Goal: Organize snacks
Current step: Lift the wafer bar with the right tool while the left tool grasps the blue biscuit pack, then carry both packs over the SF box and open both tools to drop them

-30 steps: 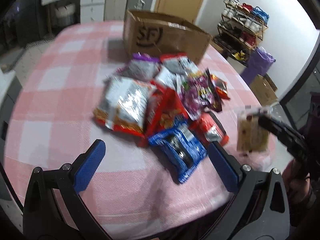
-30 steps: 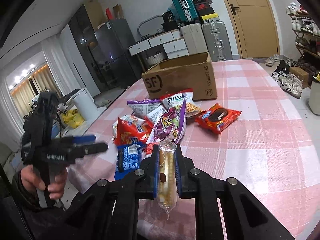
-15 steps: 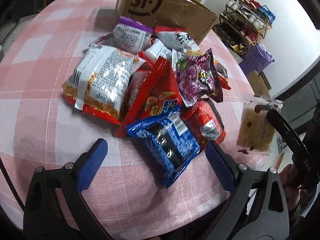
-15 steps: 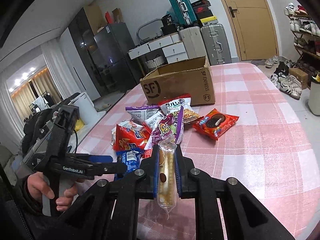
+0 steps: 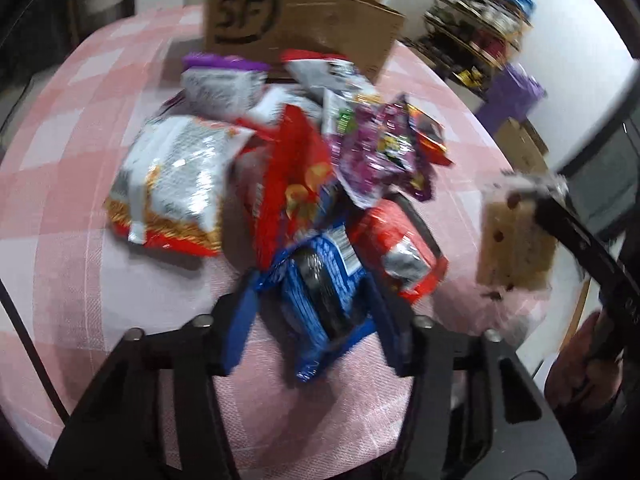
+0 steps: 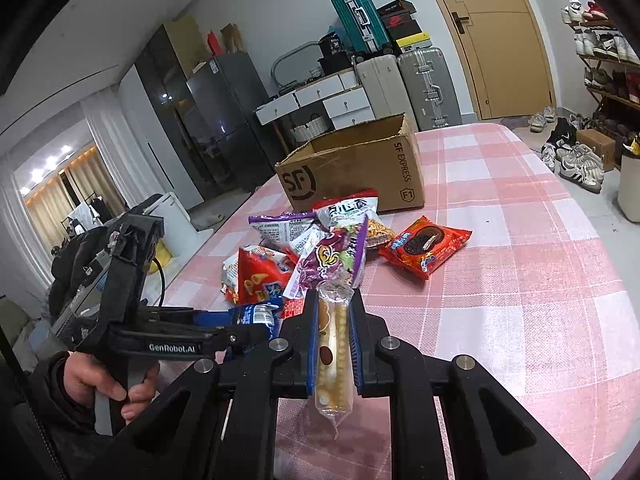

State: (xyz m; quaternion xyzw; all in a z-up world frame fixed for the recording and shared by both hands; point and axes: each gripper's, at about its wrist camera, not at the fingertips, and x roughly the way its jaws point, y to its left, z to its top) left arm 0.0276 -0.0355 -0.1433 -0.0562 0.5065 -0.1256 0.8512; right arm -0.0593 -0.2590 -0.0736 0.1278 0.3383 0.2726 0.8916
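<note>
A heap of snack bags lies on the pink checked table. At its near end is a blue cookie packet, and my left gripper is closing on it, with the blue pads touching its two sides. Behind it are a red chips bag, a silver noodle bag, a purple bag and a red packet. My right gripper is shut on a clear-wrapped pale cake bar and holds it above the table's near edge. The same cake bar shows at the right of the left wrist view.
An open SF cardboard box stands on the table behind the heap. A red cookie packet lies apart, to the right of the pile. Beyond the table are suitcases, drawers, a door and a shoe rack. A hand holds the left gripper's handle.
My left gripper came forward and down to the heap's near end, and its wide-open jaws closed in around the blue cookie packet. The right gripper stayed put with the cake bar.
</note>
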